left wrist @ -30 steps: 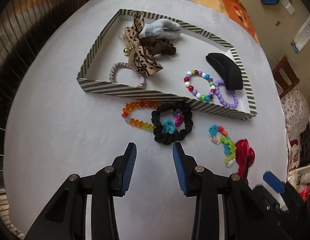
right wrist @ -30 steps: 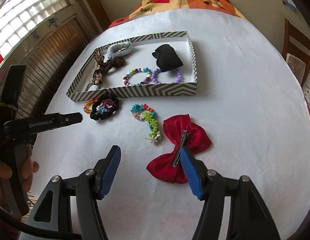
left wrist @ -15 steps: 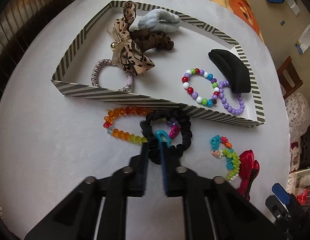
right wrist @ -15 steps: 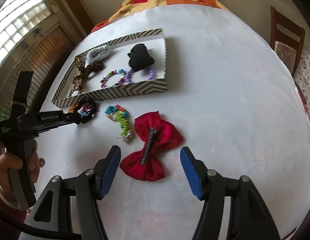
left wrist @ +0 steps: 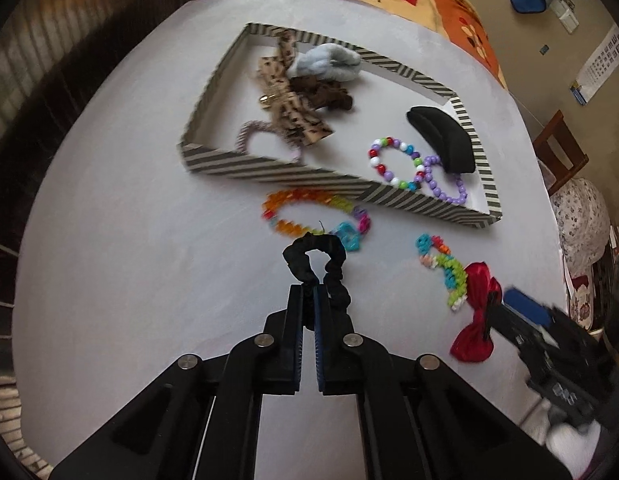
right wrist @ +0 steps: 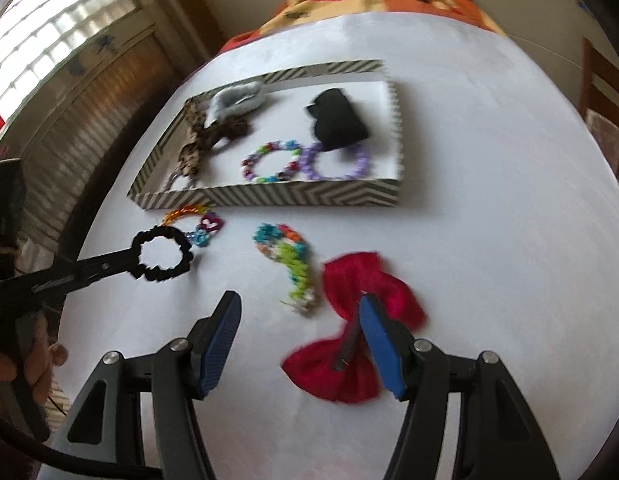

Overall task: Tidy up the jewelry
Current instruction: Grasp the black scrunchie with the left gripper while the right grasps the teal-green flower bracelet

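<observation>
My left gripper (left wrist: 308, 292) is shut on a black scrunchie (left wrist: 317, 258), which hangs off the white table in front of the fingertips. In the right wrist view the left gripper (right wrist: 131, 260) holds that scrunchie (right wrist: 161, 258) out from the left. My right gripper (right wrist: 297, 308) is open over the table, and its right finger overlaps a red bow clip (right wrist: 349, 344). A multicoloured bead piece (right wrist: 289, 256) lies just beyond the open jaws. An orange bead bracelet (left wrist: 301, 200) and a turquoise and pink charm (left wrist: 351, 232) lie before the striped tray (left wrist: 269, 172).
The tray (right wrist: 269, 196) holds a leopard bow (left wrist: 289, 116), a pale blue scrunchie (left wrist: 329, 64), a brown scrunchie (left wrist: 325, 94), a black pad (left wrist: 441, 136) and two bead bracelets (left wrist: 393, 164). A wooden chair (right wrist: 605, 92) stands to the right. A person's hand (right wrist: 13, 360) grips the left tool.
My left gripper has shut on the black scrunchie and lifted it off the bracelet and charm. My right gripper has shifted left, so the red bow now lies under its right finger.
</observation>
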A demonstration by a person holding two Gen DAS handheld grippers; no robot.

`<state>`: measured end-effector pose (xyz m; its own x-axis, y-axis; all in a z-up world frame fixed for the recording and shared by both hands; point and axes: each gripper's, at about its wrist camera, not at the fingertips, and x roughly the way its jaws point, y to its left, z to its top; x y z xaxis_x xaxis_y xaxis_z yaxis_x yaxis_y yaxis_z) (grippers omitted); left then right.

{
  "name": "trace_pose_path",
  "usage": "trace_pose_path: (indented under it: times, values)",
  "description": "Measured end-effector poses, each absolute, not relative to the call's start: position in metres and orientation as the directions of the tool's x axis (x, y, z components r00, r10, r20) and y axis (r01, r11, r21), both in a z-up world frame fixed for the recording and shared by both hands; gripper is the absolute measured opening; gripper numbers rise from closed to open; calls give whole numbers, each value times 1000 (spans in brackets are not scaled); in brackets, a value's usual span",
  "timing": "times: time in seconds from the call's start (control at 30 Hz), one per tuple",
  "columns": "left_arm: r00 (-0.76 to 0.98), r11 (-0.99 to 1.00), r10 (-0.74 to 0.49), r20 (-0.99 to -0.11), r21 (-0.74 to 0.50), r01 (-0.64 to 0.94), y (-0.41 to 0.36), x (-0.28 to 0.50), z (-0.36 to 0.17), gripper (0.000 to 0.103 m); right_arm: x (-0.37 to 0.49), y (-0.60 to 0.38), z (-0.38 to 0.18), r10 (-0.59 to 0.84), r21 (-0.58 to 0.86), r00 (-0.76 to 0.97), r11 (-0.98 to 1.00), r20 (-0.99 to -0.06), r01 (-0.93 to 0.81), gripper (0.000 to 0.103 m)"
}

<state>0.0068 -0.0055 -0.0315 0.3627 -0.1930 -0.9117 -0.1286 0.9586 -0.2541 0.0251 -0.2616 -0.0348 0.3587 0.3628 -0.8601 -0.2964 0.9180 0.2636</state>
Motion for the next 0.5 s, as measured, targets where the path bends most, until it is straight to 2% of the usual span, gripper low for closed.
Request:
trace_pose_path:
  times: [0.13, 0.2, 0.33, 0.5]
  values:
    - [355, 958, -171, -919, -239, -159, 7, -1, -35, 0, 43, -240, -45, 344, 219, 347, 910, -872, -352, 64]
    - [349, 956, -161, -923, -234, -179, 14, -3, -38, 0, 52, -232, -52, 333, 201, 338, 907, -880, -371, 61]
    - [349, 956, -139, -927, -218, -197, 20, -6, -40, 0, 59, -223, -64, 281, 143, 321, 908, -904, -394, 39]
    - [350, 959, -118, -929, -199, -204, 22, -6, -42, 0, 57, -222, -69, 288, 145, 319, 903, -903, -404, 21]
